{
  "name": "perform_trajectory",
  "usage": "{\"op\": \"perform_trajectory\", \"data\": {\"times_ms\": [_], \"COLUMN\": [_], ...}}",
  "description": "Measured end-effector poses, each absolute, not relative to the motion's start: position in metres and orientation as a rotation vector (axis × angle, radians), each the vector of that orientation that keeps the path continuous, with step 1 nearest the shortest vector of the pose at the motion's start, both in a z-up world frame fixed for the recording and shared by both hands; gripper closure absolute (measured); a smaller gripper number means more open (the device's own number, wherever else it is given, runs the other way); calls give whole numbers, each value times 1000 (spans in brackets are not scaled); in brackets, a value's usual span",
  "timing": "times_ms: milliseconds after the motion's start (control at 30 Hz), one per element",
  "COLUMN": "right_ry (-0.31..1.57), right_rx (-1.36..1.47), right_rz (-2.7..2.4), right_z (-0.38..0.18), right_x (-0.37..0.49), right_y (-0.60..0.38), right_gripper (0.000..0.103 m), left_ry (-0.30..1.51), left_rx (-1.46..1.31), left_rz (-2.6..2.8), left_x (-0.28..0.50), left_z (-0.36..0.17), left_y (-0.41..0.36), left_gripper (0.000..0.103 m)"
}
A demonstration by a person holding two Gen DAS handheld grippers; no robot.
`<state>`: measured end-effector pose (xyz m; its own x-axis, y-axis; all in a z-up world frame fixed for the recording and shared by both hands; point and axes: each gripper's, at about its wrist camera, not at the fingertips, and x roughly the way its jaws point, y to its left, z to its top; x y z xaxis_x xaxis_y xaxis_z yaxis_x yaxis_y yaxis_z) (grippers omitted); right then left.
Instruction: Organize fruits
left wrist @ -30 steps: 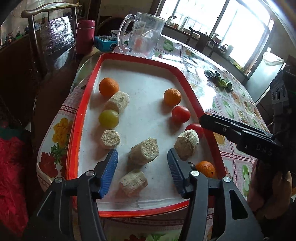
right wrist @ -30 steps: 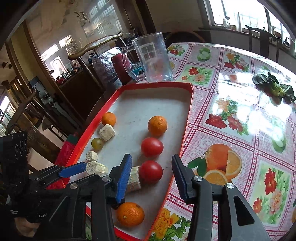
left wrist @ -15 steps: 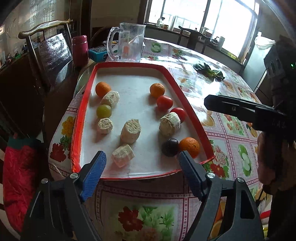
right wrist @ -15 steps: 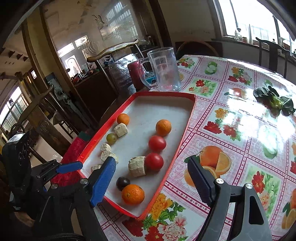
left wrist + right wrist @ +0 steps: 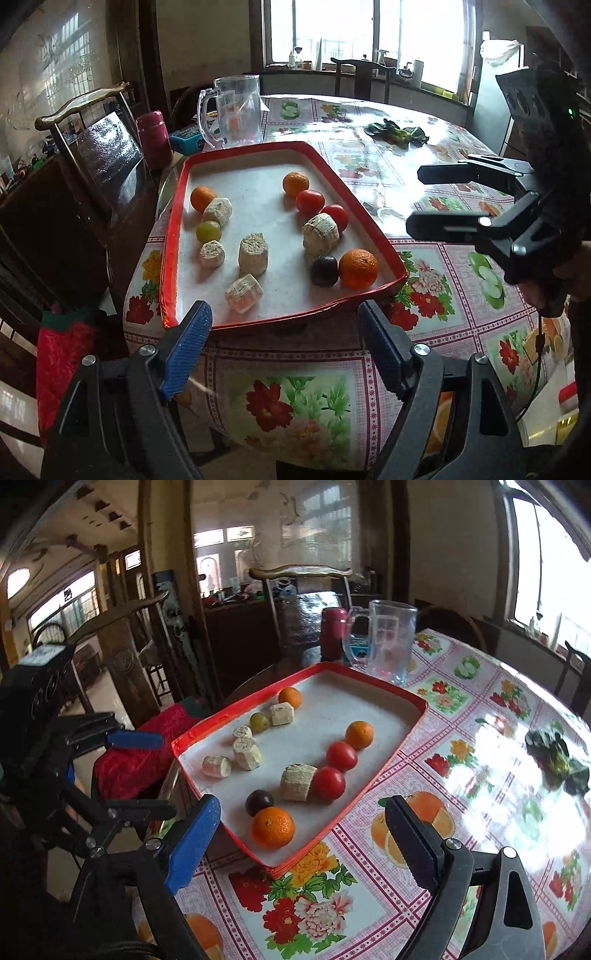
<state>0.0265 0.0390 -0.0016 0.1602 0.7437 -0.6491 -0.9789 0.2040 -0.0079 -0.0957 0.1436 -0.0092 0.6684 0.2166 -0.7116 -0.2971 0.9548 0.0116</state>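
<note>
A red-rimmed tray (image 5: 173,236) (image 5: 388,771) lies on the flowered table. It holds three oranges (image 5: 358,268) (image 5: 273,827), two red tomatoes (image 5: 309,201) (image 5: 341,756), a green fruit (image 5: 208,231), a dark plum (image 5: 324,270) (image 5: 259,801) and several pale corn-cob pieces (image 5: 253,253) (image 5: 298,782). My left gripper (image 5: 284,343) is open and empty, held off the tray's near edge. My right gripper (image 5: 306,834) is open and empty over the tray's near corner; it also shows at the right of the left wrist view (image 5: 439,199).
A clear glass mug (image 5: 231,110) (image 5: 388,646), a maroon flask (image 5: 154,138) and a blue box (image 5: 186,142) stand behind the tray. Green leaves (image 5: 397,133) lie on the table. A wooden chair (image 5: 99,147) stands at the left edge, a red cushion (image 5: 62,354) below.
Both grippers have pulled back from over the tray towards the table's near edge and their jaws have opened wider. The fruits have not moved in the last half second.
</note>
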Motion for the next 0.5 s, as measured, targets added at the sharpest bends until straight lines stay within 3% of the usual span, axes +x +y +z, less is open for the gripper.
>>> {"op": "perform_trajectory", "data": {"times_ms": [500], "right_ry": [540], "right_rx": [-655], "right_rz": [1438], "right_z": [-9], "right_x": [-7], "right_y": [43], "right_gripper": [5], "left_ry": [741], "left_rx": [11], "left_rz": [264], "left_x": [-105], "left_z": [9], "left_y": [127], "left_gripper": [20]}}
